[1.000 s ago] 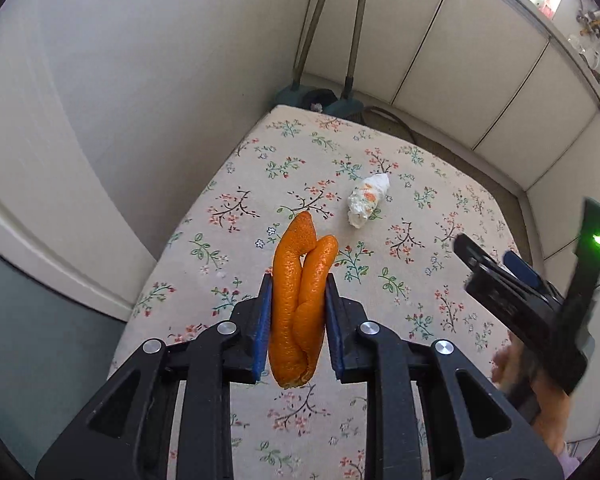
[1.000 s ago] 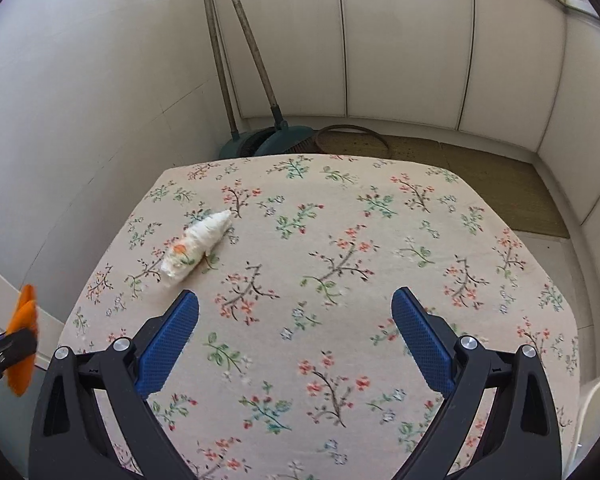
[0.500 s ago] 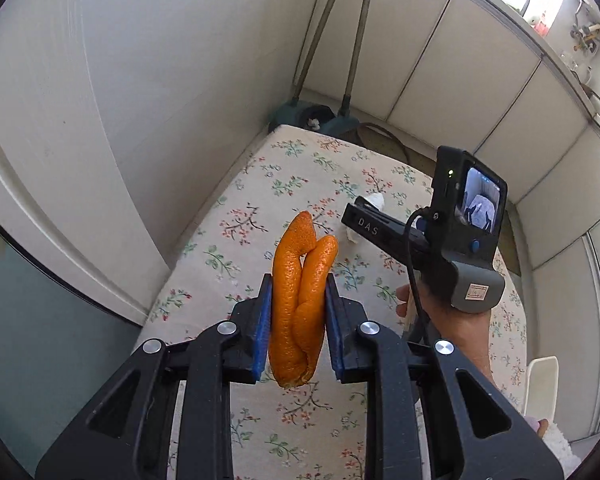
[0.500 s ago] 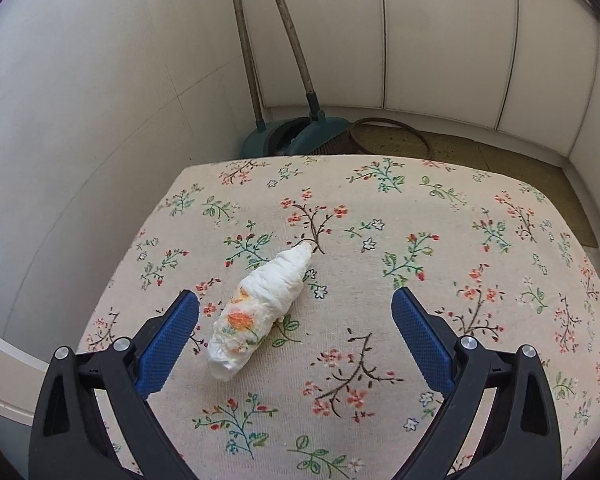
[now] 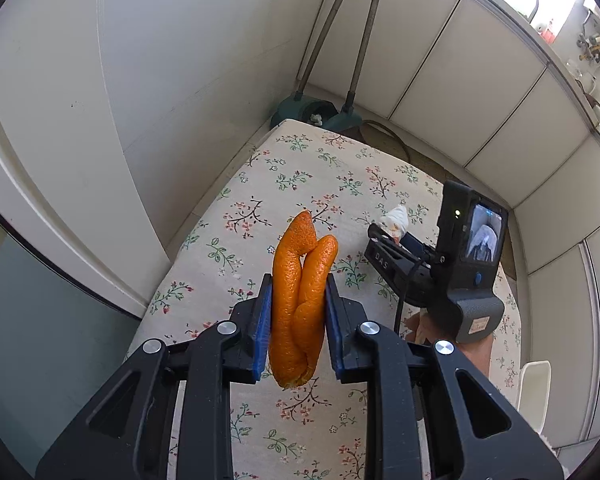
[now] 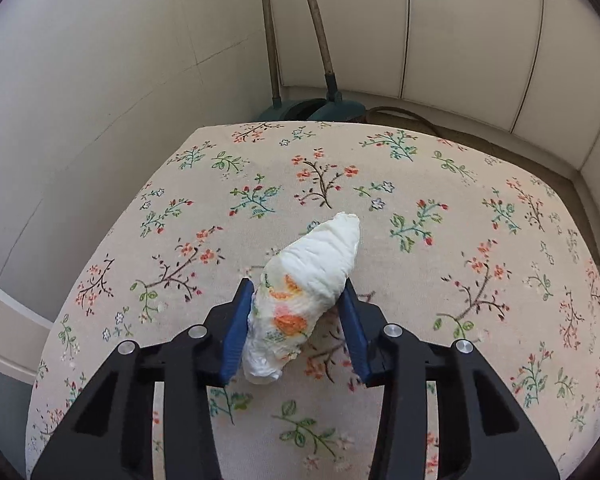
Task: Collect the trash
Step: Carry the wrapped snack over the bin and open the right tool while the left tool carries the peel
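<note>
My left gripper (image 5: 297,292) is shut on a curled orange peel (image 5: 300,300) and holds it above the floral tablecloth (image 5: 284,184). My right gripper (image 6: 298,300) has its blue pads on both sides of a crumpled white tissue with an orange print (image 6: 308,292) that lies on the tablecloth (image 6: 460,240); the left pad touches it, the right pad is at its edge. In the left wrist view the right gripper (image 5: 396,236) sits at the right, over the tissue (image 5: 398,216).
A broom and dustpan (image 6: 312,108) lean in the corner behind the table. White wall panels (image 6: 460,40) ring the far side. The table's left edge runs close to the wall (image 5: 160,120). A white object (image 5: 534,392) shows at the right edge.
My right gripper moved forward and down over the tissue and its fingers narrowed around it. My left gripper kept holding the peel and drew back slightly.
</note>
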`<state>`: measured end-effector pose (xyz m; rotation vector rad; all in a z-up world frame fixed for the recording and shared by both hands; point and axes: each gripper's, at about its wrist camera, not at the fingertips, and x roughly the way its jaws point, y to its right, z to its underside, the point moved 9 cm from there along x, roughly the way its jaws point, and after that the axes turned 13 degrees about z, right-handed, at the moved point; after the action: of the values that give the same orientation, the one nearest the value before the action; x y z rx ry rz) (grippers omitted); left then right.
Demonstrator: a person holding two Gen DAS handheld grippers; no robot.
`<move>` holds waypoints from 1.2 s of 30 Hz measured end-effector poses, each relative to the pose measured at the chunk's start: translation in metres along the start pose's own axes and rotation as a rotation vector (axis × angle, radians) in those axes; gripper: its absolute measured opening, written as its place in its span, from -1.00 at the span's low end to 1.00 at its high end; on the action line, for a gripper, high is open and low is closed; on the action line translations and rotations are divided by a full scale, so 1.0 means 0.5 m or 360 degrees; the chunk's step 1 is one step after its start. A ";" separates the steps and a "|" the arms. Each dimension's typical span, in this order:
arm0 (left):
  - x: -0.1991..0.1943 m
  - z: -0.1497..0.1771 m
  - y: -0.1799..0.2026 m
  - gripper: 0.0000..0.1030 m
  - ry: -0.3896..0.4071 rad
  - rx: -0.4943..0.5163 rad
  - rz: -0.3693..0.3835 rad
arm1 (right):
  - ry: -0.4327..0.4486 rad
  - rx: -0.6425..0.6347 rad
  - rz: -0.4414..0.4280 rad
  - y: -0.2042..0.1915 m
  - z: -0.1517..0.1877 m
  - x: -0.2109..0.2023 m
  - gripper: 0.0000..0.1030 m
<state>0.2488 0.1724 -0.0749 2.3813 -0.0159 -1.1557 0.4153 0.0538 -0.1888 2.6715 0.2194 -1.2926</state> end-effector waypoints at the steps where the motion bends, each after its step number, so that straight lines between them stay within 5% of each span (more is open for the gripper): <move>1: 0.001 0.003 0.004 -0.55 -0.0005 0.0002 0.0007 | 0.0003 0.0009 -0.0005 0.009 0.009 -0.008 -0.18; 16: 0.006 0.068 0.130 -0.55 -0.0062 0.0168 0.0105 | 0.0089 0.0084 0.0077 0.214 0.142 -0.235 -0.17; 36: 0.014 0.192 0.336 -0.55 -0.0060 0.0465 0.0168 | 0.0242 0.0422 0.0420 0.650 0.338 -0.573 -0.17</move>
<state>0.2153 -0.0174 -0.0576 2.5725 -0.3405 -1.2177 0.1764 -0.3163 -0.0396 2.8940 -0.2984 -1.1060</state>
